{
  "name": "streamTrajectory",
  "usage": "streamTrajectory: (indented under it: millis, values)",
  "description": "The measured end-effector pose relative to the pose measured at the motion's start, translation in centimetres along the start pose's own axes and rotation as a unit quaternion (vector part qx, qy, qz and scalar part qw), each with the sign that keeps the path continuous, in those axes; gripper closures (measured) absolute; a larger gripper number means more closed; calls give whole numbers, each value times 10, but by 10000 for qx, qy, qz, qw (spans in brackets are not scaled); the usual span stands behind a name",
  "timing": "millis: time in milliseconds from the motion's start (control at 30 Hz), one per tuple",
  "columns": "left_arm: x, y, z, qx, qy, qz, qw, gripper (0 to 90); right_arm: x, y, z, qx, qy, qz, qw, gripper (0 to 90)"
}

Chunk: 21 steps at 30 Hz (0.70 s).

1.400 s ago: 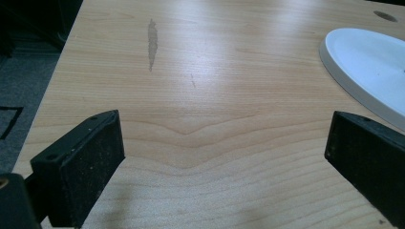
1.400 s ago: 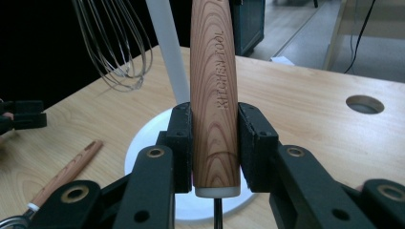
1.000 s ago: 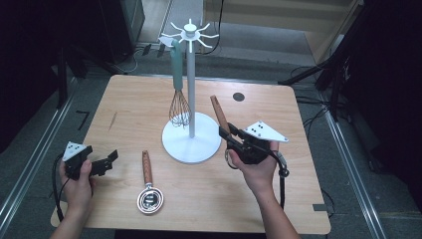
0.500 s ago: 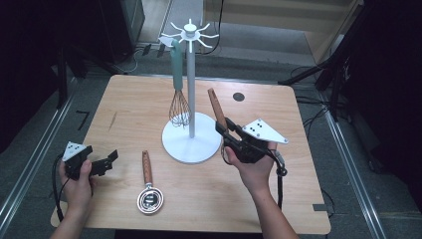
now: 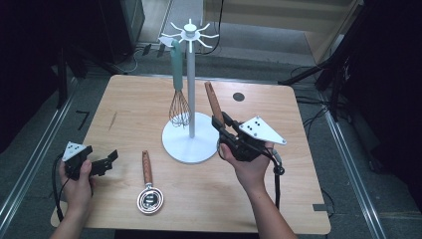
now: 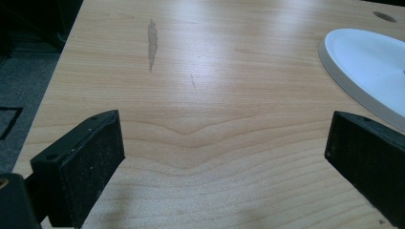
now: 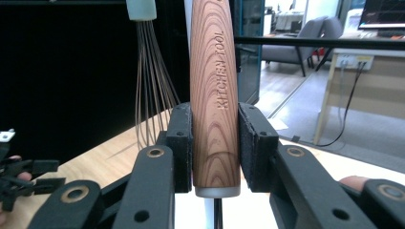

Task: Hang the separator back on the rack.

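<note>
Pale wood grain covers the table point(image 5: 124, 109), with dark floor and black cases around it and a lit office space visible beyond in my right gripper view. Near the table's middle stands a white rack point(image 5: 191, 89), its round base point(image 5: 186, 144) flat on the wood and a ring of hooks at the top. A whisk point(image 5: 178, 94) with a teal handle hangs from 1 hook on the left of the pole, its wires ending just above the base.

My right gripper point(image 5: 219, 130) is clenched on a wooden-handled tool point(image 5: 214, 102); both pads press the handle point(image 7: 214, 95) from either side, and the words KITCHEN TOOL run along the grain. The handle points up and away, tilted slightly left, just right of the pole and above the base's right edge.

My left gripper point(image 5: 102, 163) rests low at the near left corner of the table, released, with its 2 jaws standing wide apart over bare wood. Between it and the rack's base lies a second wooden-handled tool point(image 5: 148, 184), its round metal head toward me.
</note>
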<state>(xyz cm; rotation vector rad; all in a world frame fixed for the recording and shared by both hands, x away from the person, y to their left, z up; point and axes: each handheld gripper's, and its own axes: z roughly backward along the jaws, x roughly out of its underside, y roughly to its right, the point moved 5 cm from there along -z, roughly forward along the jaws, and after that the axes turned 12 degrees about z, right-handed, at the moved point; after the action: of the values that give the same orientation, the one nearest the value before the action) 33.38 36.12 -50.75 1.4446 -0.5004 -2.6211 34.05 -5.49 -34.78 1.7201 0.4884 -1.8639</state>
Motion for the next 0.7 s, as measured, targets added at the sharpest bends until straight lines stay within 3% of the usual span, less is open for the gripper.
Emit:
streamTrajectory:
  millis: [700]
  values:
    - [0, 0, 0, 3, 1, 1, 10000, 1, -20, -9, 1, 19, 240, 158, 9996, 705]
